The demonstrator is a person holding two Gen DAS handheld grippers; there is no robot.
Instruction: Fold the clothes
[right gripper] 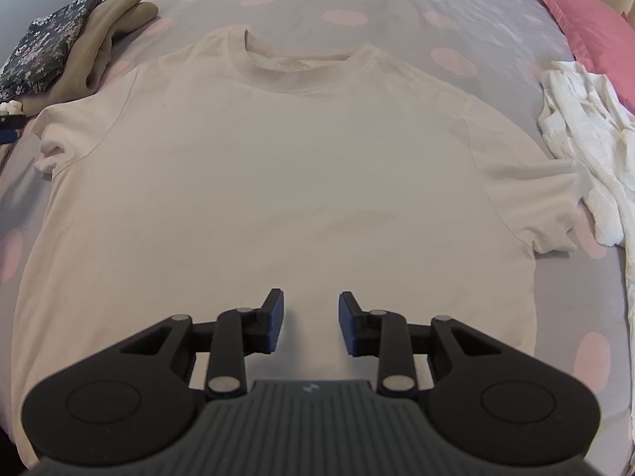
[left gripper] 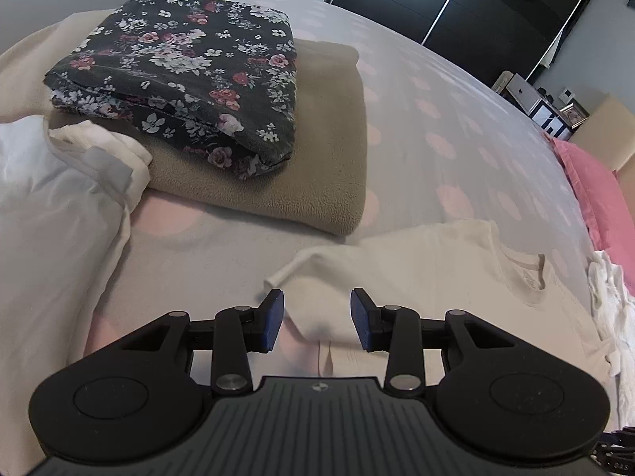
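Observation:
A cream T-shirt lies flat and face up on the bed, collar away from me, both short sleeves spread out. My right gripper is open and empty, just above the shirt's lower middle. In the left wrist view the same shirt lies to the right, with its left sleeve reaching toward the fingers. My left gripper is open and empty, over that sleeve and the shirt's side edge.
A folded floral garment sits on a folded beige fleece at the left. White clothes lie beside them. A crumpled white garment and a pink pillow are at the right. The bedspread is grey with pink dots.

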